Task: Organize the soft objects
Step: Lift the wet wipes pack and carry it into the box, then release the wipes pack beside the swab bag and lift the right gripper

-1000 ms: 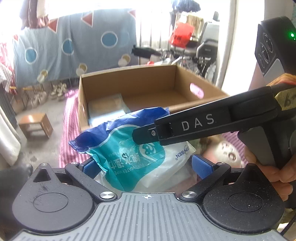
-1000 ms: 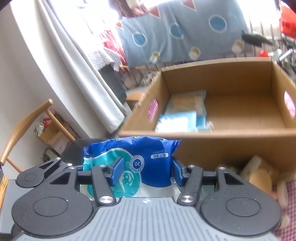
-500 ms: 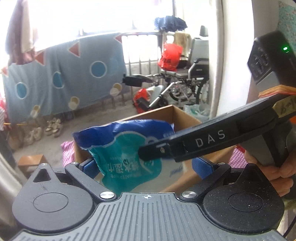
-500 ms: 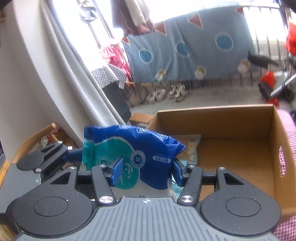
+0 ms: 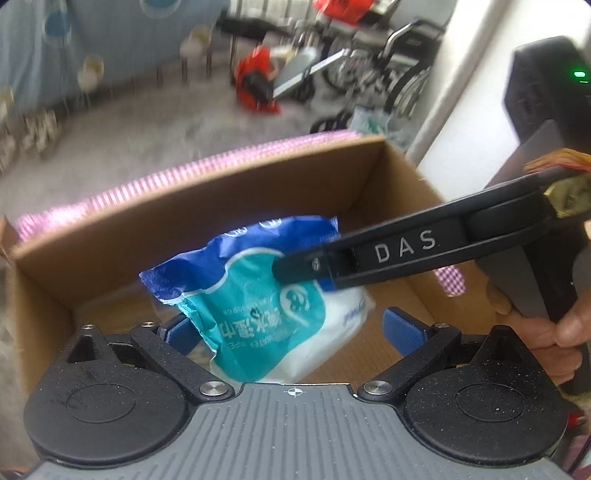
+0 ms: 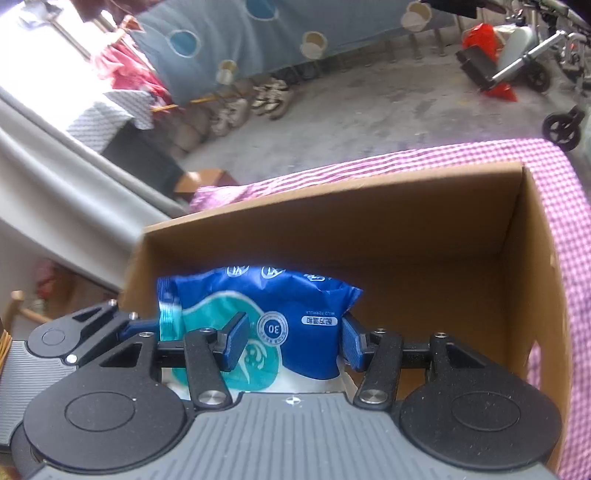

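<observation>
Blue-and-teal wipes pack [image 6: 258,325], soft plastic w/ white lower part, hangs inside the cardboard box [image 6: 388,229], above its floor. Right gripper [image 6: 291,341] clamps it: both blue pads press the pack's sides, jaws about half wide, pack bulging up betw. them. In the left wrist view the same pack [image 5: 255,306] is seen from its other face, teal w/ upside-down print, crumpled blue seal at top.

Left gripper [image 5: 288,332] sits w/ the pack betw. its blue fingers [image 5: 400,330]; left pad looks tucked against the pack's lower edge, right pad stands clear of it. Can't tell if it grips.

Right gripper's black arm, marked DAS [image 5: 406,247], crosses in front of the pack in the left view; a hand [image 5: 546,332] holds its handle at the right edge.

Box [image 5: 207,221] stands on pink checked cloth [image 6: 569,236]. Beyond: grey floor, blue sheet w/ circles [image 6: 258,33], shoes [image 6: 266,98], wheelchair [image 5: 391,62], red bag [image 6: 480,37]. Bkgd blurred.
</observation>
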`<state>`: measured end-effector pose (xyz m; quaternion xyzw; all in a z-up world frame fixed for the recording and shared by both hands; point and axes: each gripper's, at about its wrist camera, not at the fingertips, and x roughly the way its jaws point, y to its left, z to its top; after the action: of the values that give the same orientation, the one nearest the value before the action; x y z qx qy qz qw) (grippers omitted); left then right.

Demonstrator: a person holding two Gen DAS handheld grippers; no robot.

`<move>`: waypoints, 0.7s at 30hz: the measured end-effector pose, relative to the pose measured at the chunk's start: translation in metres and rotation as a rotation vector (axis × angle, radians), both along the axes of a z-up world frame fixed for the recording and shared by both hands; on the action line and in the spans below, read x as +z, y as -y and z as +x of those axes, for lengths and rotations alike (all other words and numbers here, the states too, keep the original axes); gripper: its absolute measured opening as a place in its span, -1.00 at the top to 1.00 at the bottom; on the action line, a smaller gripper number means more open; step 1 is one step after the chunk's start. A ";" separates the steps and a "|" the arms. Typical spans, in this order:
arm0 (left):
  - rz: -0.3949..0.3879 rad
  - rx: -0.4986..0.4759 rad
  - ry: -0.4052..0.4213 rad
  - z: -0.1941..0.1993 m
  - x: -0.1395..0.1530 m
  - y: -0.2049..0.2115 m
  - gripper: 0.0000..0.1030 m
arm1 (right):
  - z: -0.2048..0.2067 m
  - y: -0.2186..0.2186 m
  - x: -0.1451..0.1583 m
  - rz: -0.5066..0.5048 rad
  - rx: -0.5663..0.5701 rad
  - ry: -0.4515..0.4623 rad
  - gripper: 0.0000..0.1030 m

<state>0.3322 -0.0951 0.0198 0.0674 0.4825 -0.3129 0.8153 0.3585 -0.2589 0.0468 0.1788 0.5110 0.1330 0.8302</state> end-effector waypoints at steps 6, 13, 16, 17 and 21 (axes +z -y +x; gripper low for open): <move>0.016 0.165 -0.189 0.057 -0.052 -0.004 -0.91 | 0.034 0.009 -0.037 -0.032 -0.046 -0.029 -0.08; -0.047 0.192 -0.229 0.064 -0.055 -0.023 -0.92 | 0.030 0.008 -0.048 -0.100 -0.021 -0.080 -0.09; -0.056 0.188 -0.245 0.070 -0.056 -0.019 -0.95 | 0.034 0.004 -0.060 -0.073 -0.001 -0.128 -0.09; -0.063 0.190 -0.265 0.071 -0.056 -0.016 -0.95 | 0.036 0.003 -0.061 -0.051 0.009 -0.132 -0.10; -0.119 0.204 -0.341 0.074 -0.062 -0.016 -0.95 | 0.045 0.002 -0.061 -0.026 0.014 -0.091 -0.11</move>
<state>0.4058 -0.0792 -0.0421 -0.0839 0.5985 -0.2634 0.7520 0.4034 -0.2609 -0.0142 0.1701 0.5512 0.1238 0.8074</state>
